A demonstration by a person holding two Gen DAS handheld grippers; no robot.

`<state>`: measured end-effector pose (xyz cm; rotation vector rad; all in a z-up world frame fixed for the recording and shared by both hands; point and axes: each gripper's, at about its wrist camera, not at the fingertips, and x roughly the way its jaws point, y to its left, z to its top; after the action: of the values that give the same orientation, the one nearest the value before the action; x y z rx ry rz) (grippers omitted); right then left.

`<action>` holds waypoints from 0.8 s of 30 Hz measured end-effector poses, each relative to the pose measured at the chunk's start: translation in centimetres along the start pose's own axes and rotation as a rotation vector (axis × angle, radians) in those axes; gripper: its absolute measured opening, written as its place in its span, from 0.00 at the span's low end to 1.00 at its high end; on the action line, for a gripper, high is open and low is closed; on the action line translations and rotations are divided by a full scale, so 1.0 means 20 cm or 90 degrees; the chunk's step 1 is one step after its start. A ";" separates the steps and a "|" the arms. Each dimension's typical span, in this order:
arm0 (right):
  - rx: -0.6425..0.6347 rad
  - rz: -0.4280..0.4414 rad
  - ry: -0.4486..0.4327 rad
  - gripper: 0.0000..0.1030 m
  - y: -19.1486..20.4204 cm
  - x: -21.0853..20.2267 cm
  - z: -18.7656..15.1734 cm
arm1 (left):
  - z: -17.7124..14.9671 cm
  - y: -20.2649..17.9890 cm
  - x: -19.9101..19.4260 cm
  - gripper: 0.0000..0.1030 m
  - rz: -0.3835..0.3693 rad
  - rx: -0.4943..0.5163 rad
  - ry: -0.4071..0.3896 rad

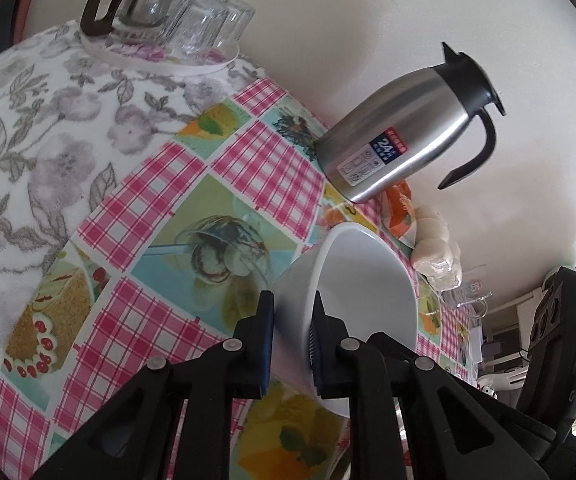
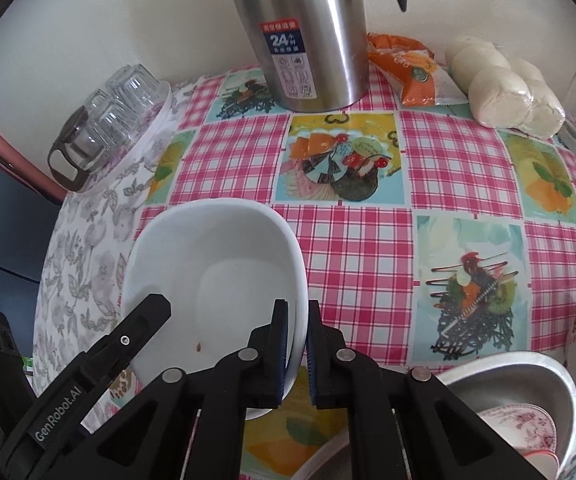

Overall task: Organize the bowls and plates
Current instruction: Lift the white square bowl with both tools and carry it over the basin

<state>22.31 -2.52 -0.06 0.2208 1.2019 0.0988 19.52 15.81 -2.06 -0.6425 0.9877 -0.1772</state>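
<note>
White and smooth, the bowl [image 1: 362, 280] sits tilted in the left wrist view. The left gripper [image 1: 293, 320] is pinched tight on the bowl's wall, one finger outside and one finger inside. Under it lies the tablecloth [image 1: 156, 208] with pink checks and pictures of food. A steel jug [image 1: 404, 132] with a black top stands near the wall. Farther back, a glass pot [image 1: 144, 4] and some upside-down glasses [image 1: 212, 16] rest on a round tray [image 1: 160, 62]. A bag of white buns [image 1: 436, 248] lies close to the bowl's far rim.

From the right wrist view, the same white bowl [image 2: 216, 276] is over the pink cloth [image 2: 352, 248]. The right gripper [image 2: 297, 320] is squeezed shut on the bowl's right rim, with the rim between its two fingers. The left gripper [image 2: 150, 308] reaches in at the bowl's left side. The steel jug [image 2: 308, 36] stands at the back, next to an orange snack bag [image 2: 416, 72] and the buns [image 2: 504, 88]. Low on the right is a metal basin [image 2: 536, 384] with a flowery dish [image 2: 516, 428] inside it.
</note>
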 end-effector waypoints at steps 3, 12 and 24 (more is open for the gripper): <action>0.007 0.011 -0.014 0.09 -0.01 -0.07 -0.01 | -0.01 -0.06 -0.06 0.16 -0.001 0.016 -0.011; 0.022 0.037 -0.060 0.09 -0.07 -0.33 -0.05 | -0.07 -0.23 -0.23 0.16 -0.018 0.051 -0.040; 0.043 0.073 -0.115 0.10 -0.19 -0.61 -0.18 | -0.20 -0.46 -0.43 0.16 -0.024 0.131 -0.072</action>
<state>14.35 -8.11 8.92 0.3516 1.0134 0.1357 12.79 10.41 7.92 -0.4777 0.8360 -0.2699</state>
